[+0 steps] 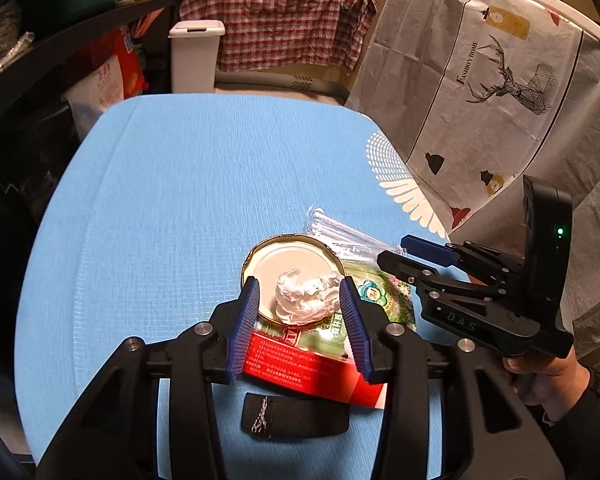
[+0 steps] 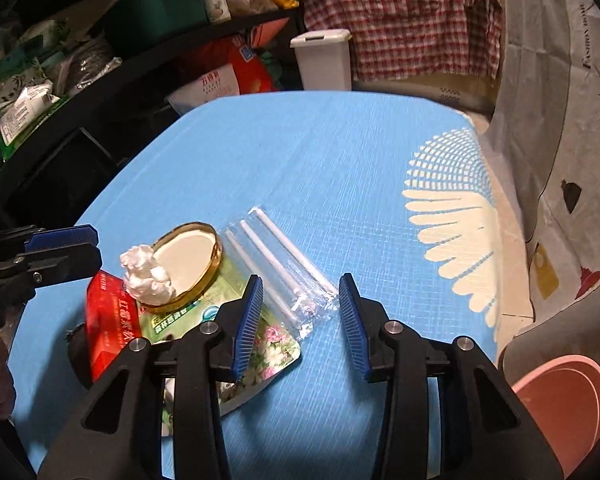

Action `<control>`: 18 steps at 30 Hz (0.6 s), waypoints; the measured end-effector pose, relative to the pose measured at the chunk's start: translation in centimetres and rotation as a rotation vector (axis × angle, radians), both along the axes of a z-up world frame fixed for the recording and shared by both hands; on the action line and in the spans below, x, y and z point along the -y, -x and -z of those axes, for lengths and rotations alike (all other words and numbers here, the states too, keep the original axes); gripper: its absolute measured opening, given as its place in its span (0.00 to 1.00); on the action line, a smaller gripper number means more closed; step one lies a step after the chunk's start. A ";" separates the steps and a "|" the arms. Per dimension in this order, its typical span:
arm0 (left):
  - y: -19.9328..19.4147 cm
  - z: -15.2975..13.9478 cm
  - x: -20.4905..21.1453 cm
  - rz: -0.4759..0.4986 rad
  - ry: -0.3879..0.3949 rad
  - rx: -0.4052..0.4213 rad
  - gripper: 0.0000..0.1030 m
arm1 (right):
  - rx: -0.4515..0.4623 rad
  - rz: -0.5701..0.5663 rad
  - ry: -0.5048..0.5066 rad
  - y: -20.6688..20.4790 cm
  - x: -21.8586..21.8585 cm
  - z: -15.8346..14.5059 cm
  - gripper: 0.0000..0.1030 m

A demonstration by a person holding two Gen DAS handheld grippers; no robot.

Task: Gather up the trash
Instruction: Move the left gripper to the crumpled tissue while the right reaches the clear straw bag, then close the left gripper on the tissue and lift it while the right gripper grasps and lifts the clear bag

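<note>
Your left gripper (image 1: 300, 304), spread apart, straddles the crumpled tissue (image 1: 306, 294) on the gold-rimmed lid (image 1: 268, 260). Your right gripper (image 2: 300, 308), also apart, brackets the wrapped straws (image 2: 284, 264); a green pouch (image 2: 268, 344) lies beneath its left finger.

Bright light falls on the blue tablecloth (image 1: 180, 200), dim surroundings, fisheye bending and dark corners.

Left wrist: close above gold lid (image 1: 293, 276), facing forward and down.
Right wrist: close above wrapped straws (image 2: 284, 268), same heading.
Shared: blue table (image 1: 180, 200), trash pile.
</note>
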State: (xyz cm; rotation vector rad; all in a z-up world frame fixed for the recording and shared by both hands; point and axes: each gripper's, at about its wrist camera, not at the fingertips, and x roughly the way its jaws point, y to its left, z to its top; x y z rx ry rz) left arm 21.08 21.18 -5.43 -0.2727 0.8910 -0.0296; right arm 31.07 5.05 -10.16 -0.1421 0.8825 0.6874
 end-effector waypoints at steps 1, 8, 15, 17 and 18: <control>-0.1 0.2 0.0 0.000 0.001 -0.005 0.41 | -0.001 -0.003 0.006 -0.1 -0.1 0.2 0.40; -1.0 1.3 0.4 0.014 0.001 -0.032 0.40 | -0.011 -0.014 0.020 -0.6 -0.1 0.9 0.42; -1.4 1.8 1.0 0.025 -0.019 -0.060 0.25 | 0.003 -0.032 0.033 -0.4 -0.3 0.8 0.30; -1.4 1.9 1.1 0.024 -0.030 -0.063 0.17 | 0.011 -0.034 0.041 -0.3 -0.3 0.7 0.22; -1.4 1.8 1.2 0.023 -0.040 -0.063 0.10 | 0.019 -0.036 0.046 -0.2 -0.3 0.6 0.20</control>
